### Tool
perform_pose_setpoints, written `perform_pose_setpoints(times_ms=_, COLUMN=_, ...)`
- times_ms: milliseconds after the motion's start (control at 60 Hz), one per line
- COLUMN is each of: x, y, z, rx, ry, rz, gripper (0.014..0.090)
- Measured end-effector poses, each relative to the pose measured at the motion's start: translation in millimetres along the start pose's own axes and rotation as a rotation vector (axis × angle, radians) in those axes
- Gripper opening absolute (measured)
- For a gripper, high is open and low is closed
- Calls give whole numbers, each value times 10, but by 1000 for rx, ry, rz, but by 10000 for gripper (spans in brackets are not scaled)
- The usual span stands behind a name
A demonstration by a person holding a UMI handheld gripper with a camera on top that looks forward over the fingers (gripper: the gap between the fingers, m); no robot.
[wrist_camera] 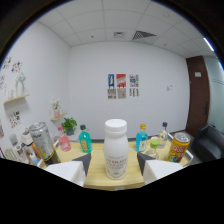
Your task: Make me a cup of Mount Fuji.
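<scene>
A white milk-like bottle (115, 149) with a white cap and a pale label stands upright on the wooden table (95, 177). It is between the fingers of my gripper (115, 164), with a visible gap on each side. The fingers (80, 162) are open, and their dark tips are level with the bottle's lower half. Nothing is held.
Beyond the fingers stands a row of drinks: a silver can (42, 141), a pink bottle (64, 143), a teal bottle (84, 140), a blue bottle (142, 139), a small green-capped bottle (154, 146), a clear bottle (163, 134) and a yellow can (179, 146). Behind them are a potted plant (68, 124) and a dark chair (207, 142).
</scene>
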Motion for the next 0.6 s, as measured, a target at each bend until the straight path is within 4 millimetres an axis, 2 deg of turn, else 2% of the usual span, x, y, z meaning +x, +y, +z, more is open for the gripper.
perform_pose_setpoints(times_ms=67, x=17, y=31, z=172, rx=12, ry=8, rz=14, gripper=839)
perform_pose_setpoints(times_ms=133, x=28, y=82, z=302, rx=5, ry=13, rz=14, gripper=763)
perform_pose_setpoints(times_ms=267, x=56, y=70, z=417, rx=33, ry=36, rz=-3, gripper=510)
perform_pose_setpoints(times_ms=450, x=39, y=78, z=417, rx=-2, ry=21, rz=7, gripper=489)
perform_pose_setpoints(times_ms=533, x=-12, y=27, z=308, rx=12, ry=-10, rz=15, gripper=481)
perform_pose_setpoints(times_ms=600, x=-38, y=-87, z=147, rx=46, ry=-29, rz=3, gripper=482)
